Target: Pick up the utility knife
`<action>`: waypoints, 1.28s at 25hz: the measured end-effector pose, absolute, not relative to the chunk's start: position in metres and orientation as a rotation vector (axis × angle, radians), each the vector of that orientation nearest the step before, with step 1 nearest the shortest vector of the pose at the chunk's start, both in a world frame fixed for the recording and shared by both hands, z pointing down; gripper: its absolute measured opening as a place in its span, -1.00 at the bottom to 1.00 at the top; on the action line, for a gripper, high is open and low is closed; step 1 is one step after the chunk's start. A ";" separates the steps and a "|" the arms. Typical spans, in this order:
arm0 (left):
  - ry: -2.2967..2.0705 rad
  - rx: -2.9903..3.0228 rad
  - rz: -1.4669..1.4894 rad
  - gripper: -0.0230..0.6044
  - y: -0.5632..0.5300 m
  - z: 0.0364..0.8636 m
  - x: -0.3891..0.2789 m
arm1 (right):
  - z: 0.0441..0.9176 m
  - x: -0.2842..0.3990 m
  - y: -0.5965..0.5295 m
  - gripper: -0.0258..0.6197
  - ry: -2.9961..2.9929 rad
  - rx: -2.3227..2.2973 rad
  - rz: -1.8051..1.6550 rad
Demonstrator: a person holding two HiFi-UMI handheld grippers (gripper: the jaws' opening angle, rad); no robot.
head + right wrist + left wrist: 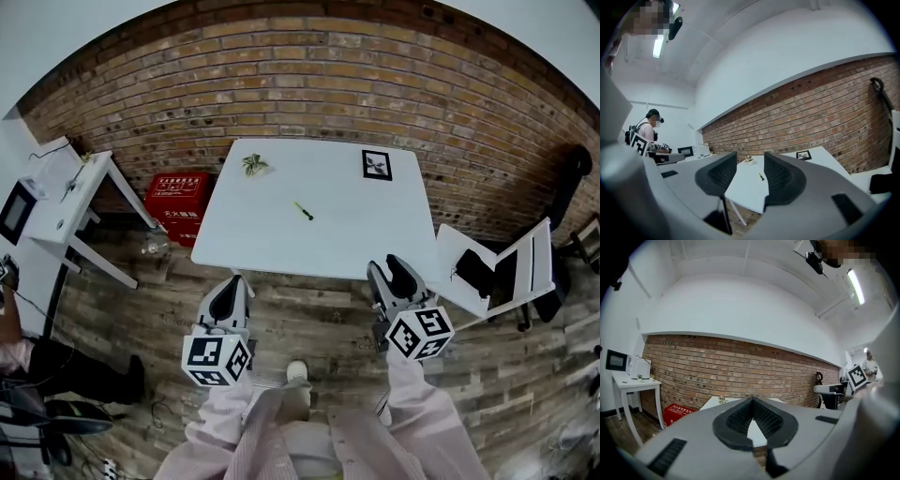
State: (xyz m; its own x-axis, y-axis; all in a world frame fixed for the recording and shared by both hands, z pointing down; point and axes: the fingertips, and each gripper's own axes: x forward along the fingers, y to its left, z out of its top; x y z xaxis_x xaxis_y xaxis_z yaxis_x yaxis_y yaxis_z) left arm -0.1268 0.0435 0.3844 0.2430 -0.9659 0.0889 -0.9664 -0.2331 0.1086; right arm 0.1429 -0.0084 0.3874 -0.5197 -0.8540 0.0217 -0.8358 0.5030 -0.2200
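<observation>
The utility knife [303, 211] is a small green and yellow thing lying alone near the middle of the white table [262, 239]. Both grippers are held low in front of the table's near edge, short of the knife. My left gripper [229, 289] is at the left with its jaws together and nothing between them. My right gripper [395, 272] is at the right with its jaws apart and empty. In the right gripper view the knife [761, 176] shows in the gap of the right gripper [750, 171]. In the left gripper view the left gripper [751, 401] hides the knife.
A small dried plant [254, 165] and a black framed card [376, 164] lie at the table's far side by the brick wall. A red crate [176, 200] and a white side table [70, 202] stand left. A white chair [497, 267] stands right. A person [649, 129] stands far off.
</observation>
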 end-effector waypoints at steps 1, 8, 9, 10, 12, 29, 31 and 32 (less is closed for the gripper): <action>-1.848 2.361 0.004 -0.95 0.034 0.385 -0.129 | 0.388 0.139 -0.017 -0.40 2.650 -1.485 -0.318; -1.805 2.360 0.021 -0.95 -0.026 0.393 -0.144 | 0.398 0.116 -0.072 -0.40 2.671 -1.500 -0.348; -1.797 2.361 0.022 -0.95 -0.034 0.395 -0.146 | 0.399 0.114 -0.080 -0.40 2.671 -1.502 -0.355; -1.790 2.361 0.021 -0.95 -0.041 0.396 -0.148 | 0.400 0.111 -0.087 -0.40 2.670 -1.503 -0.362; -1.776 2.361 0.020 -0.96 -0.055 0.399 -0.152 | 0.404 0.106 -0.099 -0.40 2.670 -1.505 -0.374; -1.690 2.347 0.046 -0.95 -0.112 0.427 -0.163 | 0.431 0.085 -0.155 -0.40 2.732 -1.546 -0.437; -1.689 2.329 0.048 -0.95 -0.118 0.433 -0.166 | 0.436 0.080 -0.161 -0.40 2.754 -1.538 -0.447; -1.690 2.320 0.049 -0.95 -0.122 0.435 -0.167 | 0.438 0.077 -0.165 -0.40 2.763 -1.534 -0.452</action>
State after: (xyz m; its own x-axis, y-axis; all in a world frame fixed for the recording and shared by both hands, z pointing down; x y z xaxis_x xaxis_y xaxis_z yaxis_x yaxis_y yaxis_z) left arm -0.1674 -0.1224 0.4351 0.3190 -0.9296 0.1849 -0.9387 -0.2830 0.1967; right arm 0.0774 -0.1655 0.4381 -0.5372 -0.8240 0.1802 -0.8385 0.4984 -0.2204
